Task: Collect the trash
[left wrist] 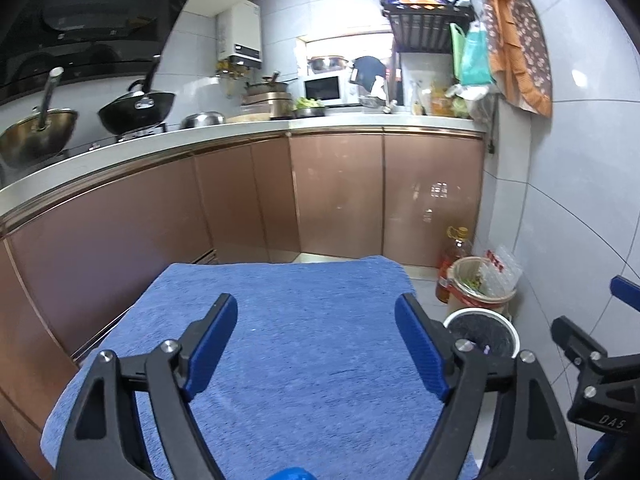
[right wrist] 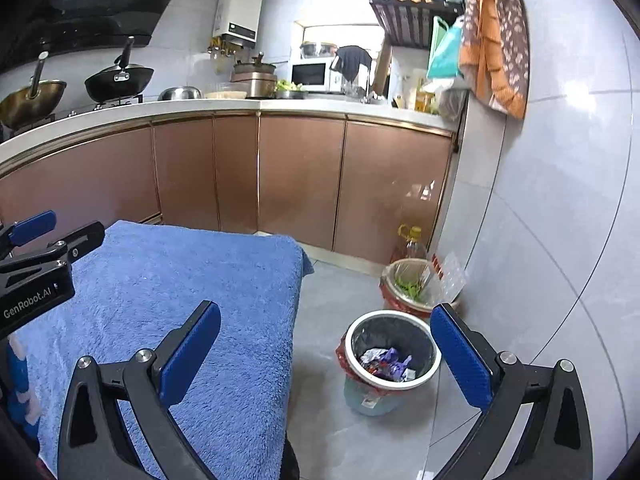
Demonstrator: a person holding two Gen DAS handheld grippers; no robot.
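Right wrist: crumpled wrappers (right wrist: 386,362) fill round bin (right wrist: 352,344)

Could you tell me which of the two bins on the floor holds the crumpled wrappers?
The nearer round bin with the white rim, lined in black, holds the crumpled wrappers; the beige bin behind it, by the wall, holds green vegetable scraps.

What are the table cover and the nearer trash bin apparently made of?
Table cover: looks like blue terry or plush cloth, matte; fuzzy pile and a soft draped corner show. Nearer trash bin: probably plastic, with a pale smooth rim, dark inside that may be a liner, and crumpled wrappers in it.
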